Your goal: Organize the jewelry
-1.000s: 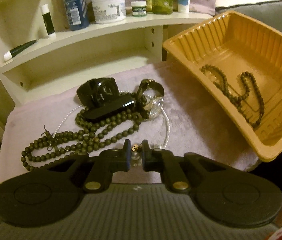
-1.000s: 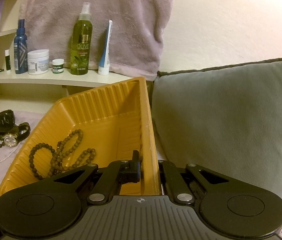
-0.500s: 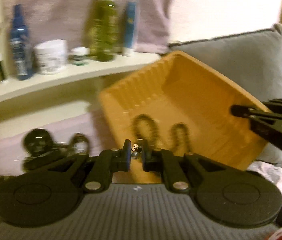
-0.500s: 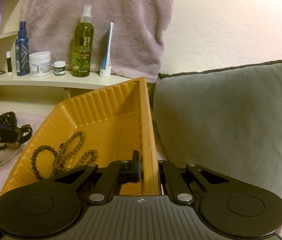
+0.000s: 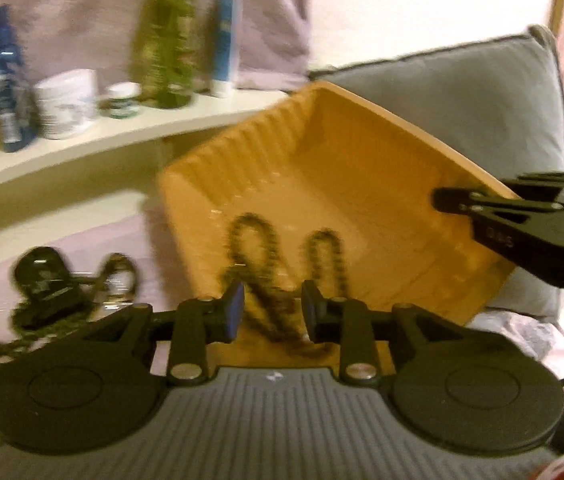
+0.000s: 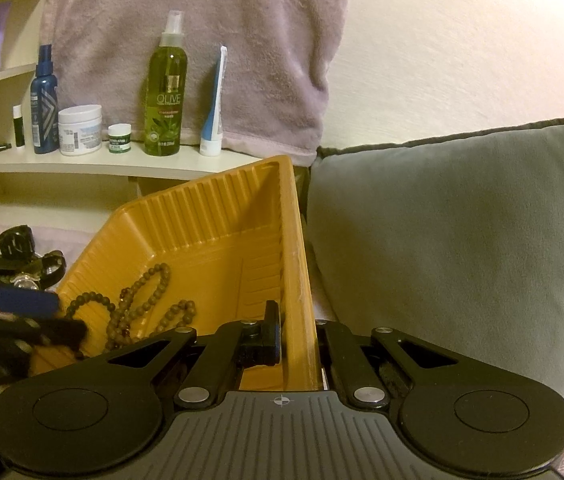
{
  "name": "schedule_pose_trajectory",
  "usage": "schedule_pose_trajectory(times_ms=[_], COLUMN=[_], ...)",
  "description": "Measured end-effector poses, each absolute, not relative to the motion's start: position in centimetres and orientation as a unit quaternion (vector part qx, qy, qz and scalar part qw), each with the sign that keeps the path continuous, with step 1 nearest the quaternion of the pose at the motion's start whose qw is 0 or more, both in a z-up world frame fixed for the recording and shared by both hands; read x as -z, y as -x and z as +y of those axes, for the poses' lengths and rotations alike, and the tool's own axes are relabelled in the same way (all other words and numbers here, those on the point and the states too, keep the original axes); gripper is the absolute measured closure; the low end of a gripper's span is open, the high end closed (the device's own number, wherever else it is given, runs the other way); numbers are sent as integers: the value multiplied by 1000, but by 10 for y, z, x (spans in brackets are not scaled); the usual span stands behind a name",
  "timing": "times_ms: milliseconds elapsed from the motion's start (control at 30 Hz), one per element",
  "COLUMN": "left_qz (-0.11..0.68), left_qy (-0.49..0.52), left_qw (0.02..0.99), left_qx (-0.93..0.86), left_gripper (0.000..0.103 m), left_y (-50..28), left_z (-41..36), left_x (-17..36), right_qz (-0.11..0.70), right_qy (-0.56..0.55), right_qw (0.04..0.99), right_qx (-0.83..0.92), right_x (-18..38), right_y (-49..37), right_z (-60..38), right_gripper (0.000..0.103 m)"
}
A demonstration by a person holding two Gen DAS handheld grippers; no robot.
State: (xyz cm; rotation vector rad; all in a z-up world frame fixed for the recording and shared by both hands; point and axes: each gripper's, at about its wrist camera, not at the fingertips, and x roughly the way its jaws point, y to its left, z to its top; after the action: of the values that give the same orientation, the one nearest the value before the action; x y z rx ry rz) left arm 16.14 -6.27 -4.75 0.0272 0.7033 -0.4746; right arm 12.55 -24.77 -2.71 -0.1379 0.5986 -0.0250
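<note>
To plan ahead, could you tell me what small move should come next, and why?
Probably swing the left gripper over to the jewelry pile: its jaws are open and look empty above the tray, which the right gripper clamps by the rim.

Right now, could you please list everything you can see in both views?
tray: one, orange, tilted beside the cushion
bead strand: one, brown, inside the tray
jewelry pile: black pieces and dark beads, blurred, on the pale cloth left of the tray
spray bottle: one, green, on the shelf
blue bottle: one, on the shelf
jars: two, white, on the shelf
tube: one, blue-white, upright
towel: one, mauve, hanging behind
cushion: one, grey
left gripper: jaws apart, over the tray
right gripper: jaws clamped on the tray's rim
</note>
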Motion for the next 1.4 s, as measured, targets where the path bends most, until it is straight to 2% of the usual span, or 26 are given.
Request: schedule_pose_trajectory(times_ms=[400, 567, 900, 1267, 1400], left_qz=[335, 345, 364, 369, 375], left_qy=[-17, -19, -7, -11, -2], left_qw=[937, 934, 927, 925, 923], left_qx=[101, 90, 95, 89, 93], left_gripper=[76, 76, 85, 86, 94], left_y=[-145, -143, -151, -164, -167], left_z=[21, 21, 14, 4, 3], left_x=[67, 84, 102, 108, 107], right_qz=[294, 296, 297, 298, 298], right_qy=[68, 71, 76, 77, 76], right_qw=[953, 952, 952, 951, 951], right_qx=[13, 12, 14, 13, 12], right_x=[27, 27, 28, 30, 30], right_y=[-126, -126, -127, -128, -127], right_z=[-247, -247, -246, -246, -247], right_gripper=[99, 99, 99, 99, 99])
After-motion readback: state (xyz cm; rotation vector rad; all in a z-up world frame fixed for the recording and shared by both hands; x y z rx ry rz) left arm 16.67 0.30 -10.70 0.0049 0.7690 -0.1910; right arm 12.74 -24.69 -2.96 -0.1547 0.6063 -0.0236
